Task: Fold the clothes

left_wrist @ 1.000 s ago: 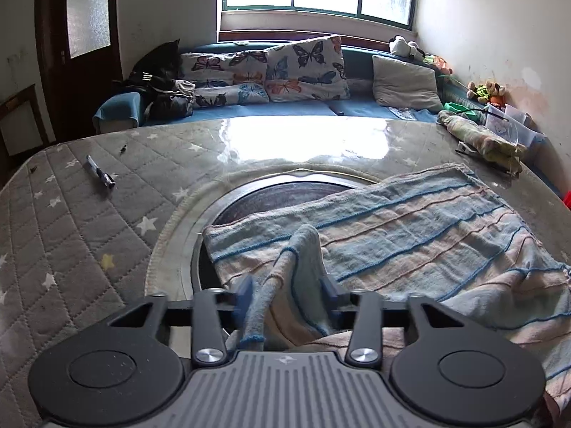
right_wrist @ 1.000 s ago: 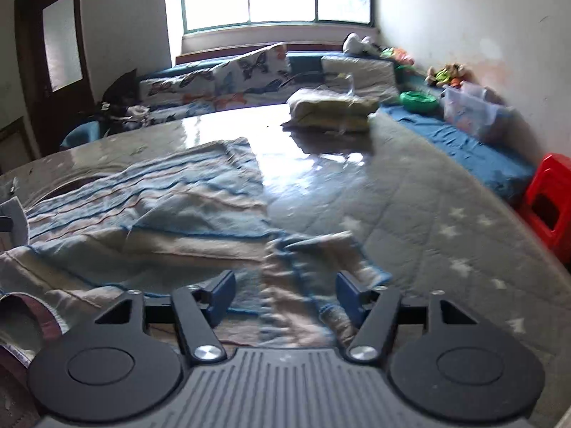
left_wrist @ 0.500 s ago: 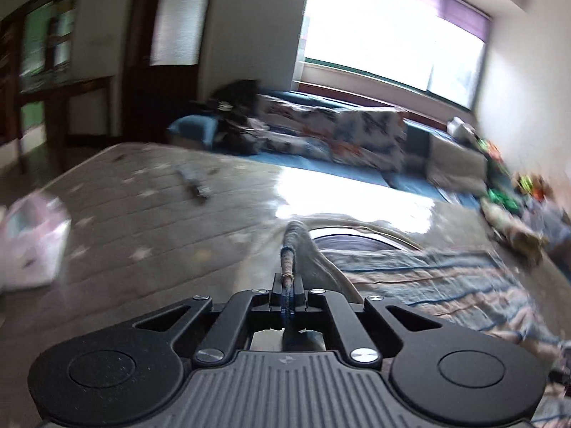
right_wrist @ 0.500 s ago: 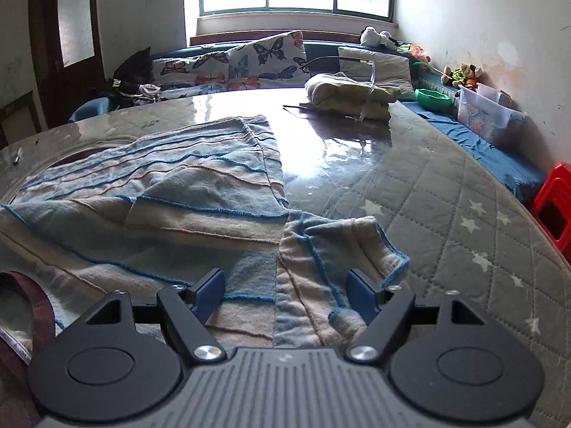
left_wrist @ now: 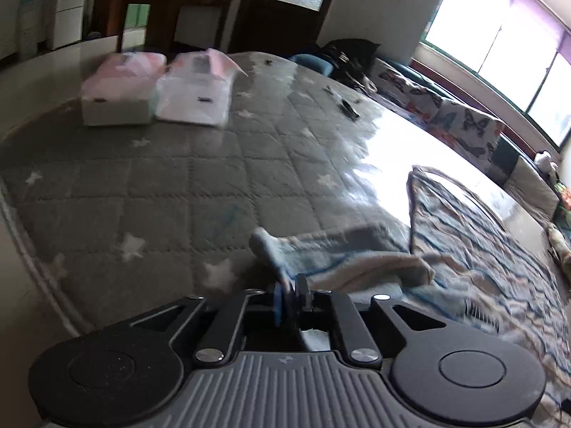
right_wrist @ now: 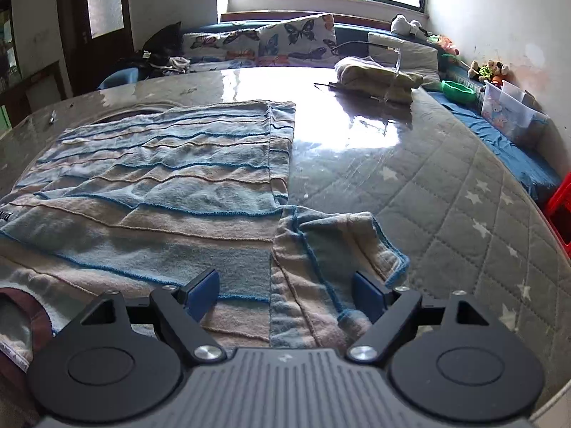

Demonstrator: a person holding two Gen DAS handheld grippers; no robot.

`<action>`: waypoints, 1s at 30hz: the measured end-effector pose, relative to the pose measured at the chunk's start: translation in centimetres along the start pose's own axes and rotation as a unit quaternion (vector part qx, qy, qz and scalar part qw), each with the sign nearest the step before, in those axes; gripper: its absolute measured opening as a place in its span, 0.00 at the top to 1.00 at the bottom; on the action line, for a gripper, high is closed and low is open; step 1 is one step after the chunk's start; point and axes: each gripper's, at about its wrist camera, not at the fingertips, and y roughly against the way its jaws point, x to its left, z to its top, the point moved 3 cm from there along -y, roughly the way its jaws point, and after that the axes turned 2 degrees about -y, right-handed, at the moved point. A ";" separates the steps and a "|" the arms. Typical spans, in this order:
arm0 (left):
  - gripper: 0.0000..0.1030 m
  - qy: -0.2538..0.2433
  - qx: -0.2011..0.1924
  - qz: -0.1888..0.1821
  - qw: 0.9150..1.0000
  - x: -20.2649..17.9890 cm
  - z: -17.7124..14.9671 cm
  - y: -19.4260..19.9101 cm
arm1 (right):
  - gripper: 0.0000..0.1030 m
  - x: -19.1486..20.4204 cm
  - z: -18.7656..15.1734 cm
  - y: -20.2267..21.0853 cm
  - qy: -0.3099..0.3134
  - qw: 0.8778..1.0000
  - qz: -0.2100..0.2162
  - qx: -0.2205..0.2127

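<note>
A blue and beige striped garment (right_wrist: 171, 185) lies spread on the grey quilted star-pattern table (right_wrist: 446, 192). It also shows in the left wrist view (left_wrist: 481, 249). My left gripper (left_wrist: 291, 294) is shut on a sleeve end (left_wrist: 271, 249) of the garment, pulled out to the left over the table. My right gripper (right_wrist: 285, 292) is open, low over the garment's near right part, with the folded-over sleeve (right_wrist: 332, 249) between its jaws.
Two pink and white packets (left_wrist: 160, 89) lie on the table's far left. A folded olive cloth with a hanger (right_wrist: 378, 78) lies at the far right. A couch with butterfly cushions (right_wrist: 285, 42) runs behind the table. A red stool (right_wrist: 562, 207) stands to the right.
My left gripper closed on the sleeve and swung left, dragging it out over the table. My right gripper moved a little forward over the garment and stayed open.
</note>
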 end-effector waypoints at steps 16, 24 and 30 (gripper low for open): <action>0.02 -0.155 0.029 -0.207 0.966 -13.8 3.8 -3.9 | 0.19 1.4 6.3 -2.6 0.014 0.998 0.059 -0.017; 0.00 -0.199 0.079 -0.218 0.952 -18.7 5.3 -9.9 | 0.19 3.3 9.8 -7.6 0.042 0.997 0.068 0.003; 0.00 -0.231 0.108 -0.220 0.942 -20.2 5.0 -13.4 | 0.18 4.1 11.6 -10.8 0.061 0.996 0.064 0.017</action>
